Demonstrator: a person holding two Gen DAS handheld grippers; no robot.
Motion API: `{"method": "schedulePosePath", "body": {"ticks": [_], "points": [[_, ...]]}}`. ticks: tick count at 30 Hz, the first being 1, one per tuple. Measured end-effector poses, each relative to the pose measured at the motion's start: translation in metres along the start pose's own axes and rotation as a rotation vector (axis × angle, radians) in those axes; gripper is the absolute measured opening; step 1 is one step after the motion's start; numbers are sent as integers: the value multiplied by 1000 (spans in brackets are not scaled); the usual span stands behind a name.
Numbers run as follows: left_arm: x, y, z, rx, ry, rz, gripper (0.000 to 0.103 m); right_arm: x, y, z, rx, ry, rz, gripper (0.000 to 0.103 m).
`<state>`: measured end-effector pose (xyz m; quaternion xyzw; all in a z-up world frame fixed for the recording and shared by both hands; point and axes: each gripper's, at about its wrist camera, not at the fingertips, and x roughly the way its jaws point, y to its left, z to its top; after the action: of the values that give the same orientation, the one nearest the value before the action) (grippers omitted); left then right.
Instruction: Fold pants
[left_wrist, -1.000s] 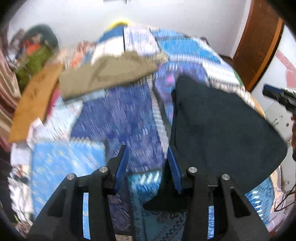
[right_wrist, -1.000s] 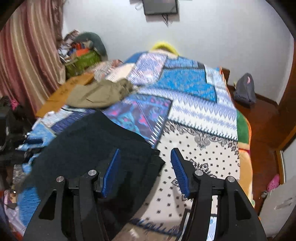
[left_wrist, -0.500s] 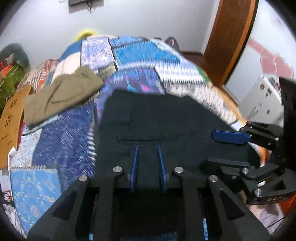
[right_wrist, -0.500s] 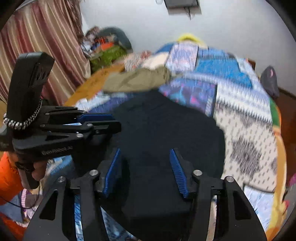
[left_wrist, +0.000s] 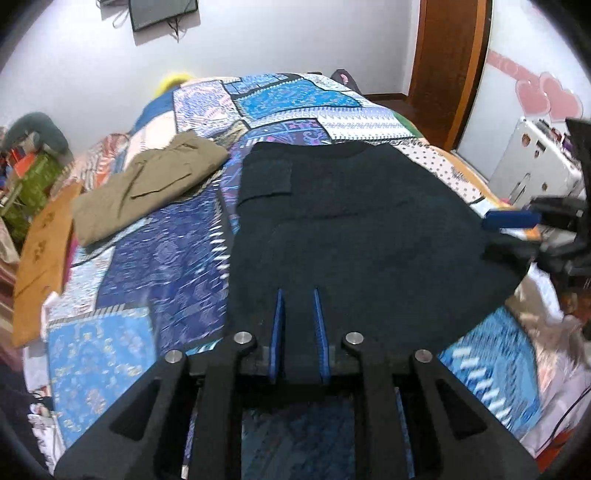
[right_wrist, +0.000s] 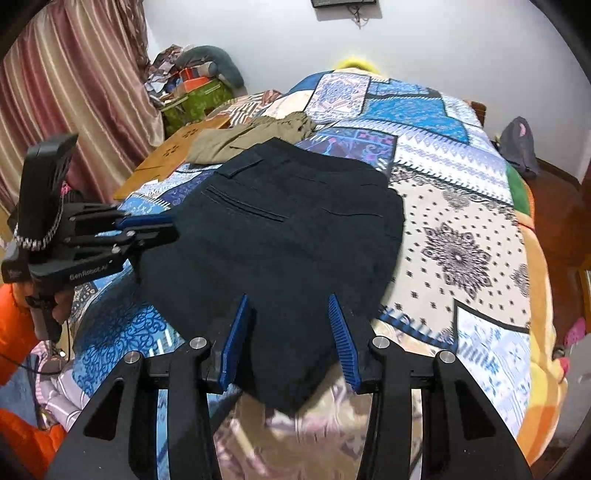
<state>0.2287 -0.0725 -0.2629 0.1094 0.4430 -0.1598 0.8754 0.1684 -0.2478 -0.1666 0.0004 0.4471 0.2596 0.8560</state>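
The pants (left_wrist: 354, 221) lie spread on the bed (left_wrist: 162, 266), near its front edge, with the back pocket and pocket flap facing up. In both views the near hem hangs toward you, over the edge.

**Left gripper (left_wrist: 298, 325).** Its blue pads (left_wrist: 276, 328) stand close together with dark cloth between them. Judge it as clamped on the near edge of the pants.

**Right gripper (right_wrist: 288, 332).** Its fingers stand wide apart, one on each side of the near edge of the pants. It holds nothing. In the left view one blue finger sits over the right edge of the cloth and the other under it, not closed.

**Progress.**
1. The pants look laid out wide and mostly flat. Whether one leg already lies on the other, you cannot tell: the cloth is too dark.
2. No finished fold shows. Treat the task as early.
3. Left to do, as a judgement: close the right gripper on its edge, lift both edges together, carry them over to make the fold, then fold again to a compact stack.

**Other items.** Olive pants (left_wrist: 147, 184) lie farther up the bed, apart from the dark pair, beside an orange board (left_wrist: 40, 254). Keep the fold away from them.
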Motion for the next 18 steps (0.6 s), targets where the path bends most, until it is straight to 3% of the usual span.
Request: {"method": "schedulePosePath", "body": {"ticks": [8,10,12,14,18], "points": [[-21,33,-6,-88,14,54,23,-24,-18,-4,67,-27,-76,52],[-22,44,1,-122,19,35,28,-29,-23,0,89,-45,-96,52],[-19,50,12,-136,13,16,42,-30,-28,5,114,-60,-90,55],[-15,49,21,-133,5,5,49,-25,-32,13,139,-70,-95,63],[13,45,41,-125,41,-57,54,1,-37,21,172,-37,-77,65]]}}
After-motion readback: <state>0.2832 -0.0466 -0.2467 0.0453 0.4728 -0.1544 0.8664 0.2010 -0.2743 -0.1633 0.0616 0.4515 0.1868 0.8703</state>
